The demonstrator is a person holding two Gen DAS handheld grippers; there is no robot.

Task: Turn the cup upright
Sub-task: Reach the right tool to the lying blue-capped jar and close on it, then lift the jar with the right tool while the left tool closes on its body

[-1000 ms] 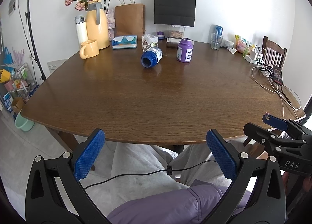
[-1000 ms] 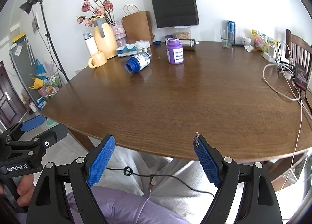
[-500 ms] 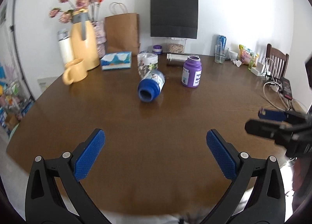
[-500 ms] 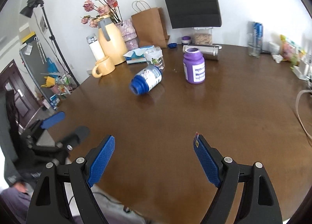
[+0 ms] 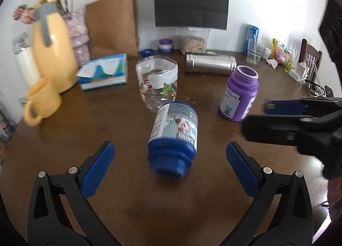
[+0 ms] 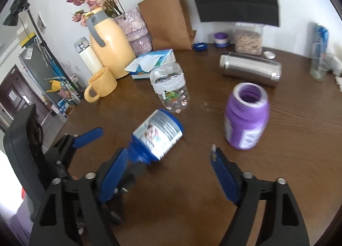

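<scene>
The cup is a blue jar (image 5: 174, 137) with a pale label, lying on its side on the brown table (image 5: 64, 134), open mouth toward me. My left gripper (image 5: 170, 149) is open, its blue pads (image 5: 96, 166) on either side of the jar's mouth and apart from it. From the right wrist the same jar (image 6: 157, 139) lies tilted to the left. My right gripper (image 6: 168, 156) is open, and its left pad (image 6: 114, 175) overlaps the jar's mouth in the picture. In the left wrist view the right gripper (image 5: 255, 118) hovers to the jar's right.
An open purple jar (image 5: 239, 94) stands upright right of the blue one. A clear plastic cup (image 5: 158, 83) stands just behind it. A steel flask (image 5: 210, 66) lies further back. A yellow mug (image 5: 41, 100), yellow jug (image 5: 53, 53) and tissue box (image 5: 102, 72) sit at the left.
Both grippers have moved forward from the table's near edge to the blue jar, which now looms large between the left fingers. Both stayed open.
</scene>
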